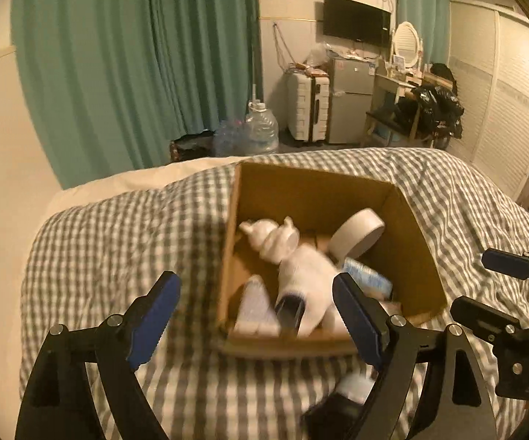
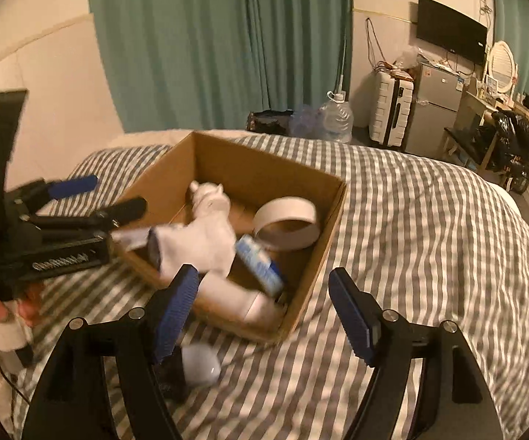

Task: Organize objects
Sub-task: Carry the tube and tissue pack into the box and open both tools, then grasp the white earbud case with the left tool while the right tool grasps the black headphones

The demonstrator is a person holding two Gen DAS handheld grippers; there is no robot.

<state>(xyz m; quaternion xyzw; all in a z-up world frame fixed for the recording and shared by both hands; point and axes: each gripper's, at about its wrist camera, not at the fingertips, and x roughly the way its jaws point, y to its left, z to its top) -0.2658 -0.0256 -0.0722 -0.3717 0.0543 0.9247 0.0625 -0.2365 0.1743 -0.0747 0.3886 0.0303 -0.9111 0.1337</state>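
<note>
Cardboard box (image 1: 319, 190) is sitting open on the bed's gingham cover (image 1: 117, 238), serving as the reference here. Left gripper (image 1: 257, 315) is hovering at the box's near-left corner, fingers (image 1: 154, 311) standing wide apart and gripping nothing; one finger is hanging outside the box over the cover, the other over the near rim. Right gripper (image 2: 260, 311) is sitting at the box's near-right corner, fingers (image 2: 352, 315) also spread wide and holding nothing. Inside the box: a white sock with a dark band (image 1: 308, 282) is lying blurred along the near part of the box, a white animal figurine (image 1: 275, 238) is lying toward the middle, a wide tape roll (image 1: 356, 234) is leaning on the far-right side, a blue-and-white pack (image 1: 370, 278) is resting just in front of the roll, and a pale tube (image 2: 235, 293) is lying against the near wall. Outside the box, just in front of its near wall, a white-and-black item (image 2: 198, 365) is lying on the cover, too blurred to identify.
</note>
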